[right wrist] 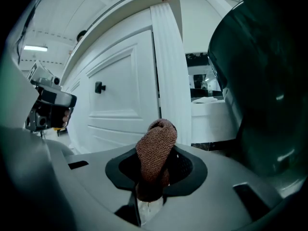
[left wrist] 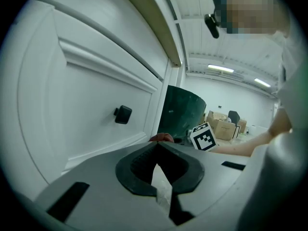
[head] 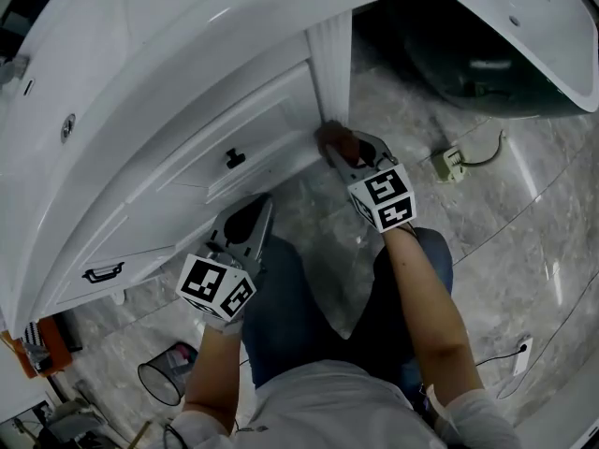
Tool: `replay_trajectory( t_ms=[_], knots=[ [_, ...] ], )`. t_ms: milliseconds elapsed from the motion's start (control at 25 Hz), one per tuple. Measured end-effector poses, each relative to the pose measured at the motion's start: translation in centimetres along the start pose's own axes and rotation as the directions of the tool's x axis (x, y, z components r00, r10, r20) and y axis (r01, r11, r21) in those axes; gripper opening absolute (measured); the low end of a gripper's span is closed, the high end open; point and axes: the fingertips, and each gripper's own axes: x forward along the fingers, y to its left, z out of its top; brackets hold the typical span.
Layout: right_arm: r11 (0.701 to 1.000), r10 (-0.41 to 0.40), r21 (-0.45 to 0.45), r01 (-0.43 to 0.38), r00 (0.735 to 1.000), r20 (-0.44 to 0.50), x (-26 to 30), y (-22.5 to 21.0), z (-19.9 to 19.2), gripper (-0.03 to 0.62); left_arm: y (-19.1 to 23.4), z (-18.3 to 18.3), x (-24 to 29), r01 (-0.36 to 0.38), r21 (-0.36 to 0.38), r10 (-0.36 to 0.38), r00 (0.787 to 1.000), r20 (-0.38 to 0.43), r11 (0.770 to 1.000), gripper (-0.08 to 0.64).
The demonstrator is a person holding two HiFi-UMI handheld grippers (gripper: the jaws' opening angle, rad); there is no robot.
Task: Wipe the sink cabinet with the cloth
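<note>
Head view.
- Sink cabinet point(head: 140, 82): white, panelled. Its door carries a black knob point(head: 234, 159), a lower drawer carries a black handle point(head: 103, 273), and a fluted pilaster point(head: 329, 54) stands at the door's right edge.
- Right gripper point(head: 339, 151): low at the foot of the pilaster, with a reddish-brown cloth point(head: 328, 136) at its tip. The cloth appears to rest against the cabinet where the door's lower corner meets the pilaster.
- Left gripper point(head: 253, 211): apart from the cabinet, below the door and above the person's knee, pointing toward the door.
- Marble floor point(head: 524, 251): grey. On it lie a socket block point(head: 448, 163) with its cable and a wire basket point(head: 164, 382). A dark green basin point(head: 487, 73) stands to the right of the cabinet.

Left gripper view.
- The jaws are pressed together with nothing between them.
- Beyond them are the door panel and knob. The cloth shows just past the jaw tips, with the right gripper's marker cube point(left wrist: 204, 137) beside it.
- Cardboard boxes point(left wrist: 224, 125) stand in the far background.

Right gripper view.
- The jaws pinch the cloth, which is folded into a knitted roll and stands up out of them.
- The pilaster rises directly behind the cloth and the door lies to its left.
- The left gripper is visible at the far left, well apart.
</note>
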Motion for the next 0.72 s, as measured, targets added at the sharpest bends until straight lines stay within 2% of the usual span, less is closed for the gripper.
replay_trajectory(
  t_ms=[400,720],
  knots=[
    [0.998,-0.054,0.012,0.055,0.996,-0.065,1.4,-0.7,-1.3,0.103,3.0,0.0,-1.7,-0.018,-0.006,0.018,1.000,-0.001,1.000,0.011],
    [0.995,-0.089,0.026,0.095,0.978,-0.186,3.3,-1.5,-6.5,0.103,4.0,-1.3,-3.1,-0.039,-0.001,0.038,0.999,-0.023,0.999,0.011]
  ],
)
